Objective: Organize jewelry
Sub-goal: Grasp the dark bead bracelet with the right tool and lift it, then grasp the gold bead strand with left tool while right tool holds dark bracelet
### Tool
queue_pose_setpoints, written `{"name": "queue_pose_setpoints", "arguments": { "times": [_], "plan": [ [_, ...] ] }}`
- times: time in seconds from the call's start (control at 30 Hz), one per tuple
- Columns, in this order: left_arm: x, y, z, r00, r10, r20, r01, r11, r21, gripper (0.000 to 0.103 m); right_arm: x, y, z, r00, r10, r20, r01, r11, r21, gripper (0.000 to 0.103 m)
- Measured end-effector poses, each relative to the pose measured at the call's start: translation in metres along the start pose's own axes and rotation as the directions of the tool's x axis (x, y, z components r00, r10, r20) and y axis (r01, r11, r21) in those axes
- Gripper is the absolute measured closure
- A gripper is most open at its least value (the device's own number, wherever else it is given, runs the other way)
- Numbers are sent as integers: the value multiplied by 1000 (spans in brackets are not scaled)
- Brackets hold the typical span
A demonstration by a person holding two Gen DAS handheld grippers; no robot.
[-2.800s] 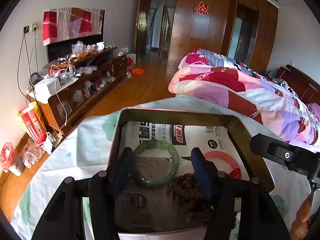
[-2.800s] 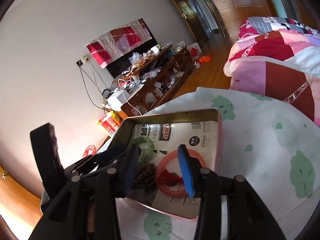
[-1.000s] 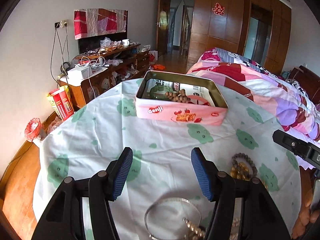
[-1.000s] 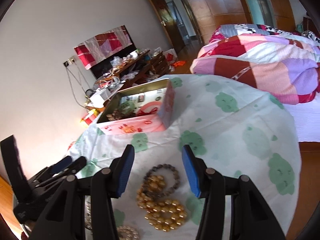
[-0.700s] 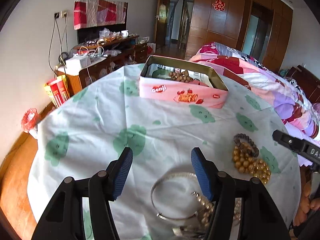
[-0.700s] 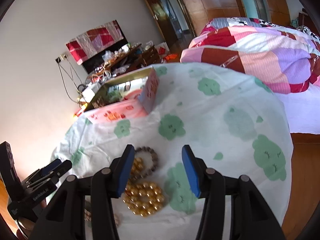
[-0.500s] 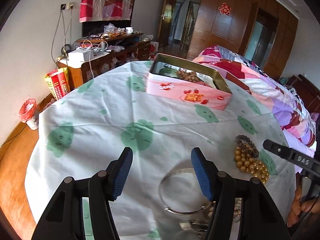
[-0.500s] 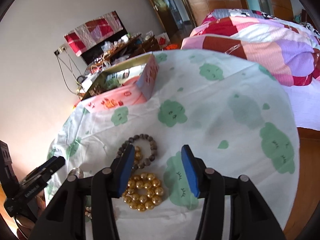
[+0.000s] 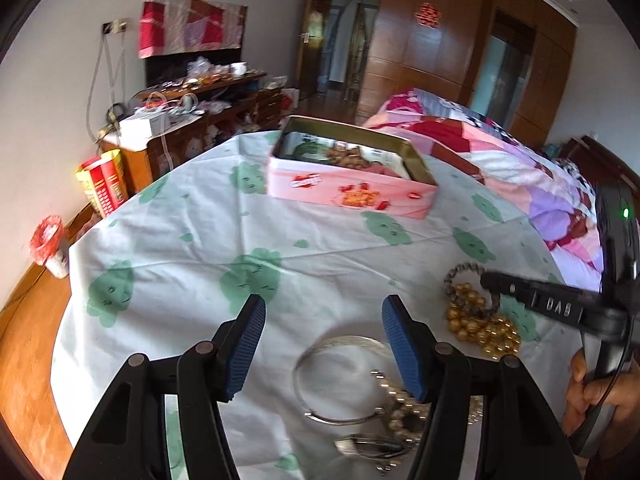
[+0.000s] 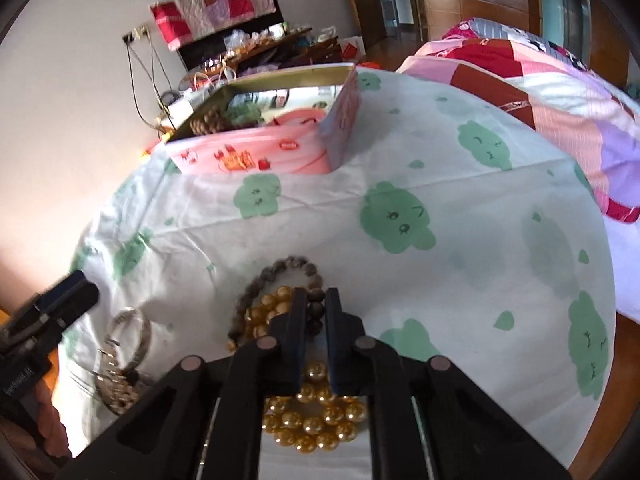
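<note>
Dark-beaded bracelet point(image 10: 280, 276) pinched by right hand-held gripper point(image 10: 316, 300), touching gold beads point(image 10: 316, 424)

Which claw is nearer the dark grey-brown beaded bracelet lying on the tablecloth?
The right claw: nearly shut, its tips sit at the dark grey-brown beaded bracelet, apparently pinching its near side. The left claw hangs open over the silver metal bangle, off to the bracelet's side.

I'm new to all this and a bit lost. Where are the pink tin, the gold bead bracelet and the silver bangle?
pink tin point(image 9: 352, 194): left wrist view, front wall.
gold bead bracelet point(image 10: 312, 426): right wrist view, nearest beads.
silver bangle point(image 9: 298, 372): left wrist view, left rim.
</note>
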State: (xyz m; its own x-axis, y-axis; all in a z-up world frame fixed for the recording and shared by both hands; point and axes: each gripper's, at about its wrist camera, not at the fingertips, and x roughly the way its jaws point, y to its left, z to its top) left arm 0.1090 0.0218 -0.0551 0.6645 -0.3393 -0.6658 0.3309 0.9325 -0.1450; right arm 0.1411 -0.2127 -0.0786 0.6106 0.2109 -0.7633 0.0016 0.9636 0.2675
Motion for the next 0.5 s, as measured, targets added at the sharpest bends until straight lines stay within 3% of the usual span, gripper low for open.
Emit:
{"name": "queue_pose_setpoints", "arguments": {
  "times": [0.1,0.27,0.43,0.5],
  "plan": [
    [1,-11,2,1000,-24,-5,24,999,33,42,-16,-10,2,998,2,58,-4,999,41,92],
    [8,-37,8,992,-120,-49,122,991,47,42,-40,-24,10,990,-21,136,9,996,88,92],
    [31,-75,10,962,-224,-157,235,970,59,42,-60,-35,12,977,-50,210,24,992,125,92],
    [41,-88,8,955,-222,-198,239,969,66,42,-60,-35,12,975,-45,216,18,992,126,92]
  ]
}}
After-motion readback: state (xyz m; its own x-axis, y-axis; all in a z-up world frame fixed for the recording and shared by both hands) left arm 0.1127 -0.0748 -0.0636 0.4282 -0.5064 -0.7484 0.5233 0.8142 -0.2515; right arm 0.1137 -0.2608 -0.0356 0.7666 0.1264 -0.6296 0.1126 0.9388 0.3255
